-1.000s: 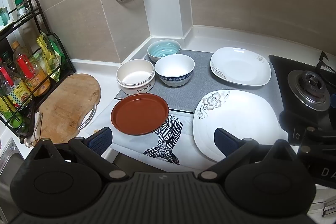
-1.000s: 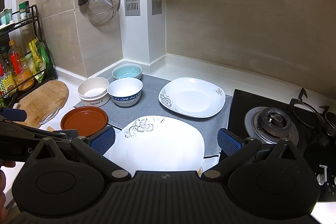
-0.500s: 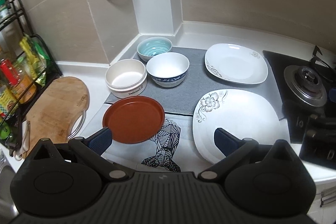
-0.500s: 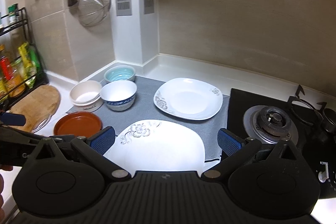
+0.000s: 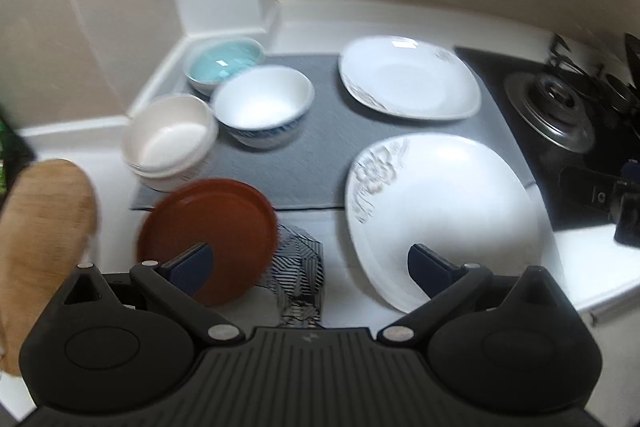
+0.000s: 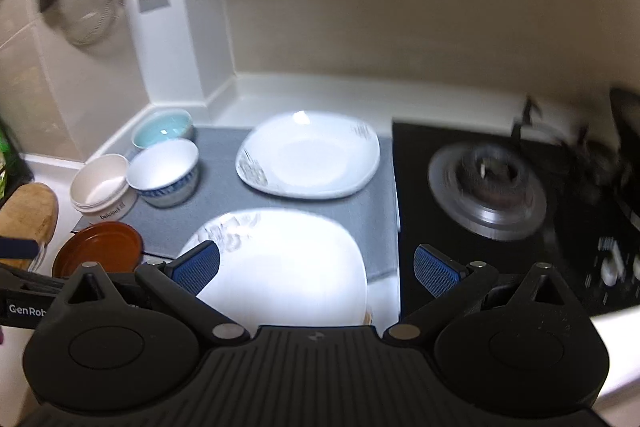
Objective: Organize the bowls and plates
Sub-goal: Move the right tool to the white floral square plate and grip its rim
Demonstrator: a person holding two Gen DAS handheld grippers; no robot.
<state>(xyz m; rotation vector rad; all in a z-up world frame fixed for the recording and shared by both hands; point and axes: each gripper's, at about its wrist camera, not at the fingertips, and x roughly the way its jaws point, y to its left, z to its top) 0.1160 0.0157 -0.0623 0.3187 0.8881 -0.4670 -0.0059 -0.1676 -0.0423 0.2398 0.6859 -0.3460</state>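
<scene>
Both cams have pushed in closer and lower vs a sec ago: dishes loom bigger, the spice rack has all but slid out of the left view, and both views are motion-blurred. Left gripper (image 5: 308, 265) is spread wide, nothing between the blue pads, hovering over the counter edge w/ its left pad over the brown plate (image 5: 208, 223) and its right pad over the near rim of the big floral plate (image 5: 444, 211). Right gripper (image 6: 316, 269) also wide open and empty, left pad over that same big plate (image 6: 280, 259), right pad over the black stove top (image 6: 492, 195). Smaller floral plate (image 5: 408, 79) sits further back on the grey mat (image 5: 320, 155), apart from the big one. Three bowls cluster at the mat's left: teal bowl (image 5: 224, 65) in the back corner, white bowl w/ blue band (image 5: 264, 105) just in front, cream bowl (image 5: 170, 141) to its left, by the brown plate. Readable text: "Delicious" on the cream bowl (image 6: 102, 187) in the right view, rest of that line too blurred; "GenRob", cut off, on the left gripper's body at the right view's left edge. Stove knob markings are unreadable. A black-and-white geometric print (image 5: 300, 267) lies between the brown and big plates. Wooden board (image 5: 44, 235) at far left.
</scene>
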